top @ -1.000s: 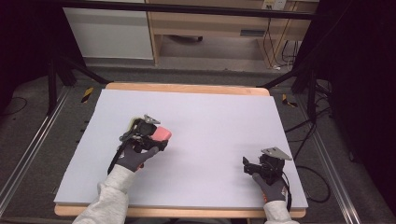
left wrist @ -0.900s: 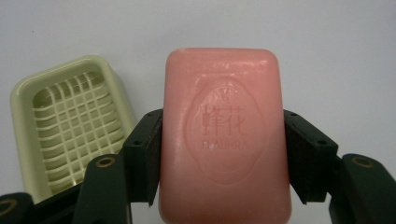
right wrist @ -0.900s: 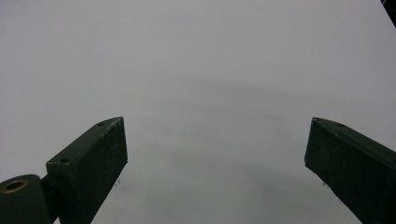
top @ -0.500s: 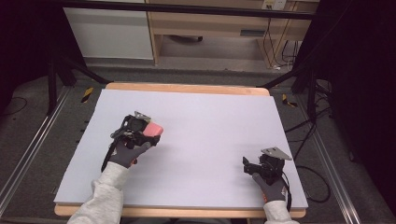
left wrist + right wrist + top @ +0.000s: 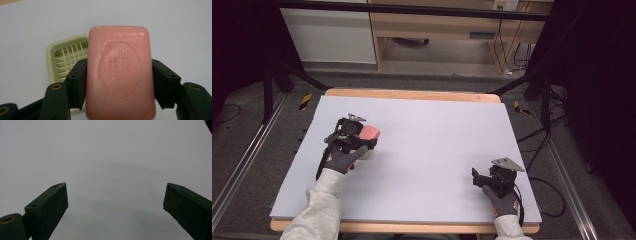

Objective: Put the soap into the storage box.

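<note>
Left gripper (image 5: pixel 119 82) fingers clamp the pink rectangular soap bar (image 5: pixel 120 72), lifted near the worktop's left edge; pale-green slatted plastic soap dish (image 5: pixel 67 58) sits empty below, placement pending; right gripper (image 5: pixel 115 202) fingers wide, idle.

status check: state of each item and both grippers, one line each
pink soap bar: clamped between the left gripper's jaws, lifted off the table.
soap dish: on the white table top, empty, grid insert showing, partly behind the soap.
left gripper: shut on the soap bar, pads on its two long sides.
right gripper: jaws wide open, nothing between them, over bare table.
</note>
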`<action>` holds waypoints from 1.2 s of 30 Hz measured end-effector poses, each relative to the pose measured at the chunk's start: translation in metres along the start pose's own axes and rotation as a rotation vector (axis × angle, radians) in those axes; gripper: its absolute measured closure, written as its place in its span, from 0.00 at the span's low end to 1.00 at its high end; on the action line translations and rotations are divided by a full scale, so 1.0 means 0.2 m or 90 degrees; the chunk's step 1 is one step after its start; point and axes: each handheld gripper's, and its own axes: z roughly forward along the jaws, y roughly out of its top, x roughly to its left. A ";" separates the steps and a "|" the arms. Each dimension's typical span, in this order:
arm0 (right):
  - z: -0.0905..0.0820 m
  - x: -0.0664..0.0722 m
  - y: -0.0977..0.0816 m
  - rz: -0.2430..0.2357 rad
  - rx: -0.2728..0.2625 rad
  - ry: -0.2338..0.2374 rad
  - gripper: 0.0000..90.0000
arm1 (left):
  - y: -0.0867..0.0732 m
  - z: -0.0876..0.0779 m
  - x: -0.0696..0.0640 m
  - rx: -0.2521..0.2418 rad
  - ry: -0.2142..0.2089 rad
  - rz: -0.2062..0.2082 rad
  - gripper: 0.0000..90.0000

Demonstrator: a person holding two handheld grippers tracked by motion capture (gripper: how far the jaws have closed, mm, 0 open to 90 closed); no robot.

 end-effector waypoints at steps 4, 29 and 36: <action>0.00 0.00 0.00 0.000 0.000 0.000 0.07 | 0.01 0.01 0.02 0.001 0.006 -0.008 0.41; 0.00 0.00 0.00 -0.001 0.001 -0.001 0.07 | 0.00 0.12 0.16 0.015 0.043 -0.041 0.41; 0.00 0.00 0.00 0.000 0.000 0.000 0.07 | 0.00 0.17 0.18 0.025 0.047 -0.045 0.41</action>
